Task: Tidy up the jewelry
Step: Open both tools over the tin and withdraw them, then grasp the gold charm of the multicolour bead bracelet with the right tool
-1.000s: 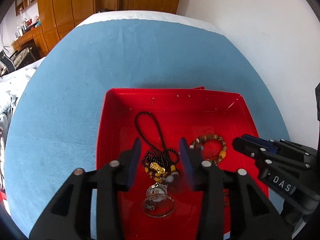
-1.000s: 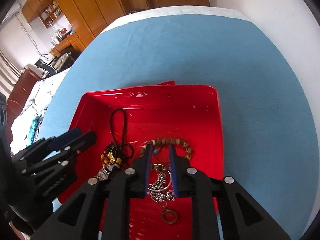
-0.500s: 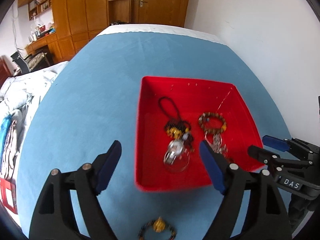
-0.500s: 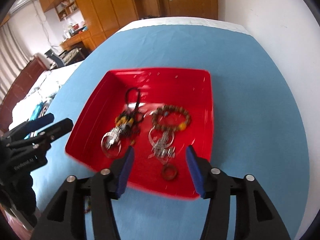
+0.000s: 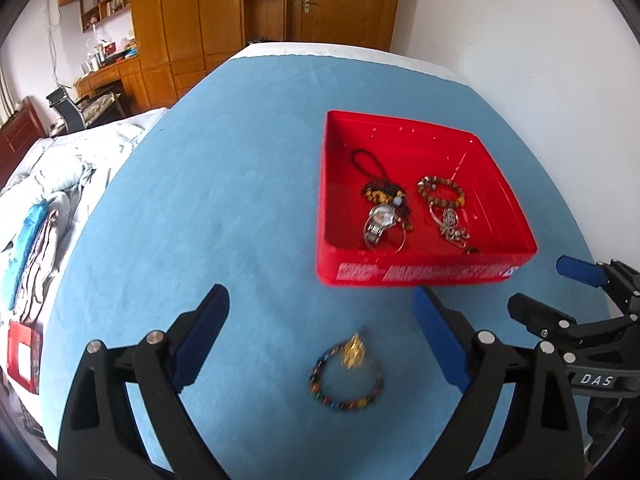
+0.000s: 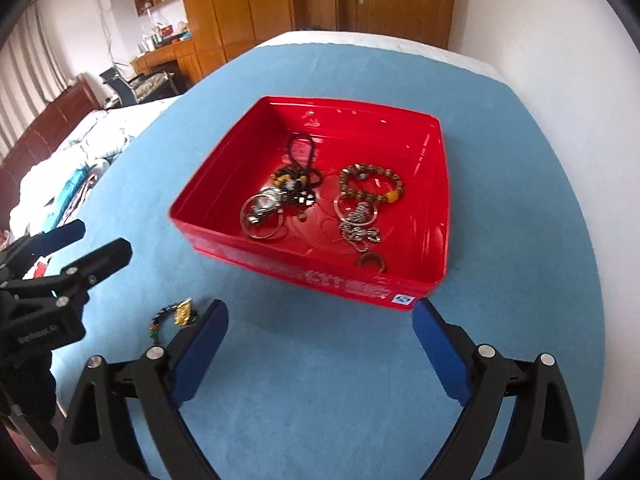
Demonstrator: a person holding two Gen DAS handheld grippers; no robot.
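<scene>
A red tray sits on the blue cloth. It holds a black cord with beads, a watch, a brown bead bracelet, a silver chain piece and a small dark ring. A multicoloured bead bracelet with a gold charm lies on the cloth in front of the tray. My left gripper is open, just above this bracelet. My right gripper is open and empty, in front of the tray.
The blue cloth covers a table with its right side near a white wall. A bed with crumpled linen lies to the left. Wooden cabinets stand at the back.
Both grippers have opened wide and pulled back out of the tray. The jewelry they were over stays in the tray. The multicoloured bracelet has come into view under the left gripper.
</scene>
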